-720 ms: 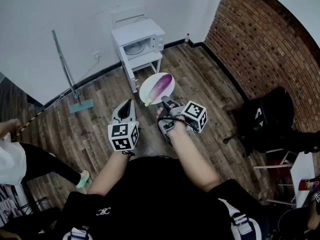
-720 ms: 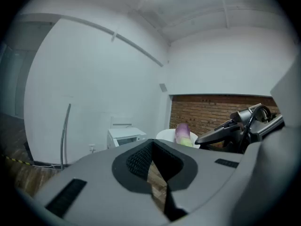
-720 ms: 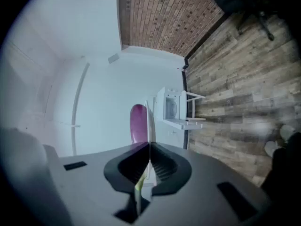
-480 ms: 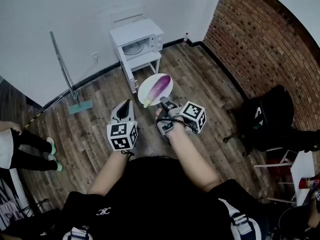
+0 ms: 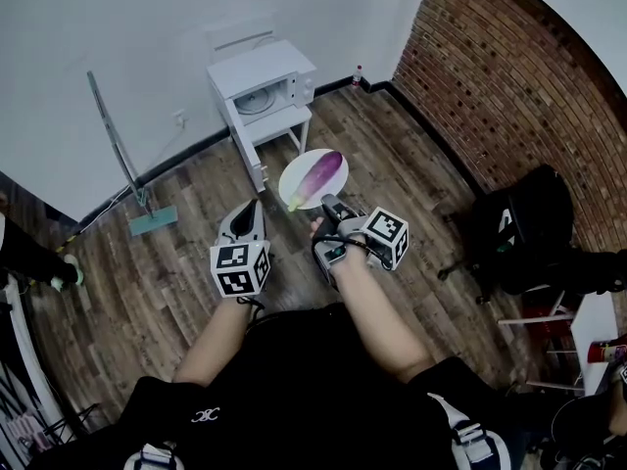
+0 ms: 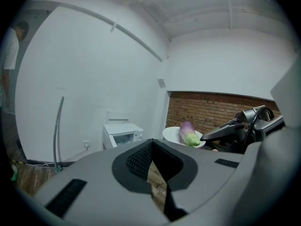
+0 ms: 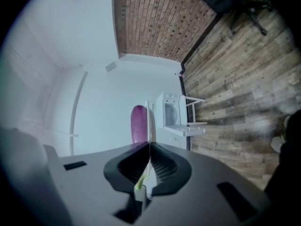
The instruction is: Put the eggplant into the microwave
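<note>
White plate (image 5: 296, 172) out in front, and the eggplant (image 5: 320, 172) lies right on it. Its purple body runs away from the grippers and its green stem end points back toward them. The plate is held off the floor, close to level.

Further ahead of the jaws, against the white wall, the microwave (image 5: 265, 81) sits on a small white stand (image 5: 269, 130). A round turntable shows through its front. Eggplant and microwave are well apart.

Now the right gripper (image 5: 330, 204): its jaws are pressed almost together, pinching the near rim of the plate. In the right gripper view the plate shows edge-on as a thin white line running straight out from between the pads. The eggplant is on one side of that line and the microwave is beyond on the other. That pinch is the only support for the plate that shows.

Over to the left gripper (image 5: 254, 206): it is just beside the right one, on the plate's left. Its tips meet with nothing between them, and it touches nothing. From the left gripper view the plate and eggplant sit ahead and to the right of its tips. The microwave stands further off to their left, and the right gripper's jaws reach in to the plate's rim.
</note>
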`<state>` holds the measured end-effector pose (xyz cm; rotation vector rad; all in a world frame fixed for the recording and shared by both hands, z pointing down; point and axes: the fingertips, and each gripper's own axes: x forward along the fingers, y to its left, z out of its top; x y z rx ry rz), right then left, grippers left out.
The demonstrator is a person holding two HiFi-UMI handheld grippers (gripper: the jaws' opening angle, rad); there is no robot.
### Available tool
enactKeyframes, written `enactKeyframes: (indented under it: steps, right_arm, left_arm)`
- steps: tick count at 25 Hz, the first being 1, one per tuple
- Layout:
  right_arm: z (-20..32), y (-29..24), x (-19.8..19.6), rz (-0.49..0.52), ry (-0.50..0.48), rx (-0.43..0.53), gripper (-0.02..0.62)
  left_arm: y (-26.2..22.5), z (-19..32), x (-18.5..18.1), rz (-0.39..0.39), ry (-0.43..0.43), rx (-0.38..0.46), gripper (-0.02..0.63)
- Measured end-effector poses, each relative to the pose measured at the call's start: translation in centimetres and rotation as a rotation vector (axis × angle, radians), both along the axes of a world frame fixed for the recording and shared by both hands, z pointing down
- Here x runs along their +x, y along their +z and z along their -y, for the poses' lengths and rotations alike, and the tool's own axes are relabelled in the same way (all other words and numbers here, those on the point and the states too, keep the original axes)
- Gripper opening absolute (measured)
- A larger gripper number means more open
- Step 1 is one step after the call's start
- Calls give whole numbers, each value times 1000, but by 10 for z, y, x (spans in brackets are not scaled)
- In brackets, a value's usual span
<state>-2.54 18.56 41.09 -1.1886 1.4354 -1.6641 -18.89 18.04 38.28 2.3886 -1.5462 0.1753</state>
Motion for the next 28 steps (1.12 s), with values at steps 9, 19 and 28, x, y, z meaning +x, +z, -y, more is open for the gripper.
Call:
enactKeyframes:
  steps: [9,19,28]
  right_arm:
    - [42,14,9,32,-33,5,23]
    - [162,19,65,21,-102,8,23]
    - [273,12,98,-20,-250,24,23]
  left_arm:
    - [16,46,14,20,23,-26,-2]
    - [21,153,64,30,-36,-43,-2]
    - [9,243,110,39,-118,-31,-2]
